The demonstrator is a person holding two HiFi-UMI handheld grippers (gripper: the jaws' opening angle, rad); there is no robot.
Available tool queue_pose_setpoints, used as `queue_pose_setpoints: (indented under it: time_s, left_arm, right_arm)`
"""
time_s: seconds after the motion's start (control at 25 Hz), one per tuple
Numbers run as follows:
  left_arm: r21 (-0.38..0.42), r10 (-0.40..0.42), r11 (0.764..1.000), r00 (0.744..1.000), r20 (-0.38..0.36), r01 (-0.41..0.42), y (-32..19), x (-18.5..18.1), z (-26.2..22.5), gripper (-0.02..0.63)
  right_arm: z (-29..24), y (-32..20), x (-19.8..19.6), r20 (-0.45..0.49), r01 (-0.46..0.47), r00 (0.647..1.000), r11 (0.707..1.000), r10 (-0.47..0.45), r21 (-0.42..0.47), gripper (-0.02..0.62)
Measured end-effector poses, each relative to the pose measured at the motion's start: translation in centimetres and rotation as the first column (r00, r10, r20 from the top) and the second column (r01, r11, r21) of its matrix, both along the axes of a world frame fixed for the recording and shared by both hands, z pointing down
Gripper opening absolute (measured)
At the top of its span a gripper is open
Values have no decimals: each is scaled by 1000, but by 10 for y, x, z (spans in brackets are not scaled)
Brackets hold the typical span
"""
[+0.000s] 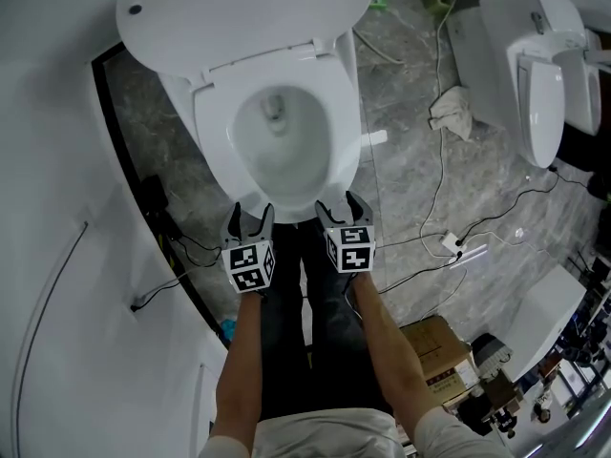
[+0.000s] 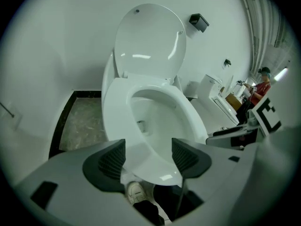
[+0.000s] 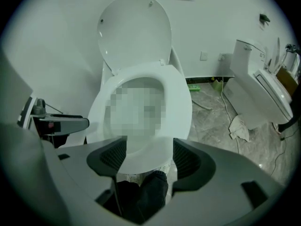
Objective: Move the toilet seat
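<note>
Seat: white glossy plastic toilet seat ring [image 1: 215, 136] lies down on the white ceramic bowl [image 1: 277, 156], white oval lid [image 1: 248, 8] raised | Grippers: my left gripper [image 1: 251, 219] and right gripper [image 1: 341, 210] gape wide, empty, at its front rim | Handling: I judge it light, stiff, slippery; pinch front edge.

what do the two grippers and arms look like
The left gripper and right gripper are grey, with dark ribbed pads and a white cube of black square markers. The forearms are bare; pale top, dark trousers.

No legible text, labels or numbers
</note>
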State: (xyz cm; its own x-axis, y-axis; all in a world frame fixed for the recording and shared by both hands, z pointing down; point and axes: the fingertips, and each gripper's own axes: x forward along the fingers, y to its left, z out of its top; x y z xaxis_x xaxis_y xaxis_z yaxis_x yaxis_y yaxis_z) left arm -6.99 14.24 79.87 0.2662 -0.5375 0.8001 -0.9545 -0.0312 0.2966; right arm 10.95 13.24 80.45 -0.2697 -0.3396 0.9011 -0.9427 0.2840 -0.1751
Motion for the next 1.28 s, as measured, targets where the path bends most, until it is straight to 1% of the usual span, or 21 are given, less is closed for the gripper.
queue_pose_setpoints:
  time_s: [0.16,0.4,0.56,0.76,0.92,1.0,1.12,1.28]
  left_arm:
    - [-17,-36,999,999,6,36,4,-8,8,336]
    - [-50,-53,997,999,-2,53,9,-10,25,381]
    - [-77,-78,994,997,-23,76,12,-8,36,410]
    - [-117,-76,991,996,-52,70,14,0,46,417]
    - [-144,-143,981,987,-66,133,10,0,45,417]
    - [-147,-163,977,984,-66,152,9,1,43,417]
    - [-137,-147,981,987,-61,137,10,1,40,416]
    - [-121,-129,985,990,-64,121,12,0,34,416]
  right_arm:
    - [10,1,6,-9,-43,999,999,42,-12,346]
    - [24,4,7,13,-78,997,996,78,-34,398]
    - [36,7,8,35,-110,993,991,113,-70,423]
    - [46,9,2,83,-114,989,986,125,-124,425]
    - [44,6,2,102,-147,982,979,162,-141,425]
    - [42,7,2,108,-148,981,979,163,-139,425]
    - [38,8,1,115,-137,982,983,151,-126,423]
    - [31,9,2,124,-146,980,984,158,-100,423]
